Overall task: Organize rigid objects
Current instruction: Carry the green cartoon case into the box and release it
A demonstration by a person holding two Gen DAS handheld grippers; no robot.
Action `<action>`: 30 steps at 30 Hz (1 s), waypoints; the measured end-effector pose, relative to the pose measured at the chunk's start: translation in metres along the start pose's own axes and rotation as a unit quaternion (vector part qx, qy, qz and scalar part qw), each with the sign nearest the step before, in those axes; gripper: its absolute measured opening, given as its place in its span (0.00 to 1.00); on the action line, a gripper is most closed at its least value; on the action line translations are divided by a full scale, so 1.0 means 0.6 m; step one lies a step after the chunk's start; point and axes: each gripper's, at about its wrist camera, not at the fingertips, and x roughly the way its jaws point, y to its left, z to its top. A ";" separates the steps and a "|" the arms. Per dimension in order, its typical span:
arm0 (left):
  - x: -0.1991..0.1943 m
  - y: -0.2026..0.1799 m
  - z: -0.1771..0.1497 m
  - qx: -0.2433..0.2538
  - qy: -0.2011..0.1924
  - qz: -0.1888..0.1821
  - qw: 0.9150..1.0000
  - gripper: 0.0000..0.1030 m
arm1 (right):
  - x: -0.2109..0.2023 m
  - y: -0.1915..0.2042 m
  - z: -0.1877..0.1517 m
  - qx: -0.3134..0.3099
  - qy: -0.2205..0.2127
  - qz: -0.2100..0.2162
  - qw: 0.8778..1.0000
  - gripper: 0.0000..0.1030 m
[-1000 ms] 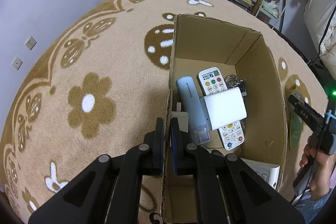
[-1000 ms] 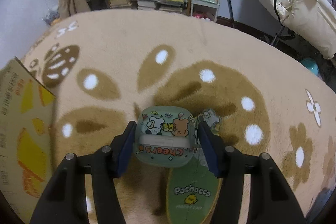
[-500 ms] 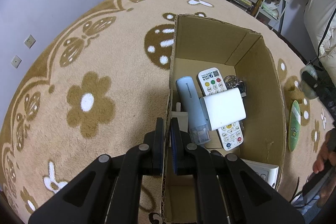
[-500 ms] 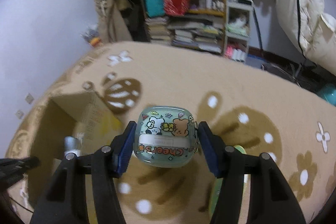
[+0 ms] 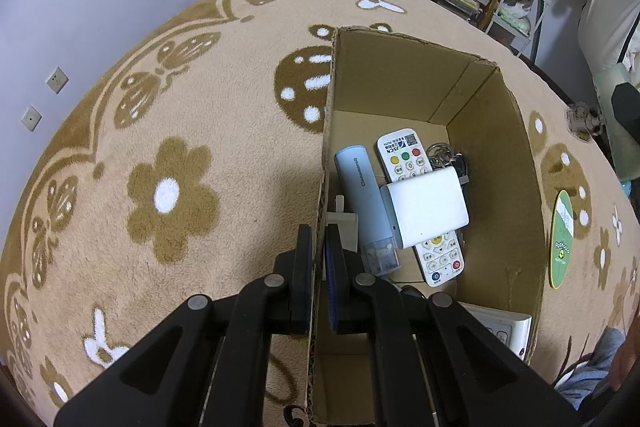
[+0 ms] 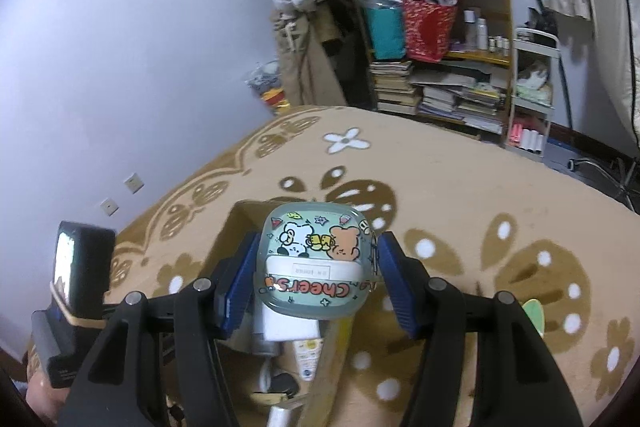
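Now, the step in hand: dropping the cartoon case into the box.
Left tongs (image 5: 319, 259): pressed nearly together, pinching the near-left wall of the cardboard box (image 5: 500, 147) and steadying it on the carpet (image 5: 172, 147).
Right tongs (image 6: 316, 277): pinching a small green case (image 6: 314, 265) with cartoon bears and "Cheers" on it, one pad on each side.
Where the case is: in the air, seemingly over the box, whose contents show below it in the right wrist view.
Box contents: a white remote (image 5: 420, 203), a pale blue tube (image 5: 366, 203), a white block (image 5: 426, 209) lying across them, keys (image 5: 444, 153) at the far end.
Left outside: a green oval card (image 5: 563, 239) on the carpet to the right of the box.
Doing it well: likely lower the case toward the bare cardboard floor at the far end, spread the tongs only when low, so it does not bounce off the block.
Risk: the left grip tilting the wall inward.
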 end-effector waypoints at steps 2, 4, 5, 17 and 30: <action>0.000 -0.001 0.000 -0.001 0.000 -0.001 1.000 0.06 | -0.004 0.010 -0.002 -0.004 0.000 0.012 1.000 0.62; 0.000 -0.001 -0.001 -0.001 0.000 -0.001 1.000 0.06 | -0.006 0.022 -0.003 -0.007 -0.001 0.024 1.000 0.62; 0.000 -0.001 -0.001 -0.001 0.000 -0.001 1.000 0.06 | -0.004 0.031 -0.003 -0.013 -0.001 0.033 0.999 0.62; -0.002 0.000 -0.001 -0.001 0.001 -0.004 1.000 0.07 | 0.060 0.045 -0.055 -0.038 0.063 0.023 0.997 0.61; 0.000 0.003 -0.001 -0.002 0.003 -0.004 1.000 0.07 | 0.018 -0.005 -0.041 -0.026 0.035 -0.041 0.998 0.86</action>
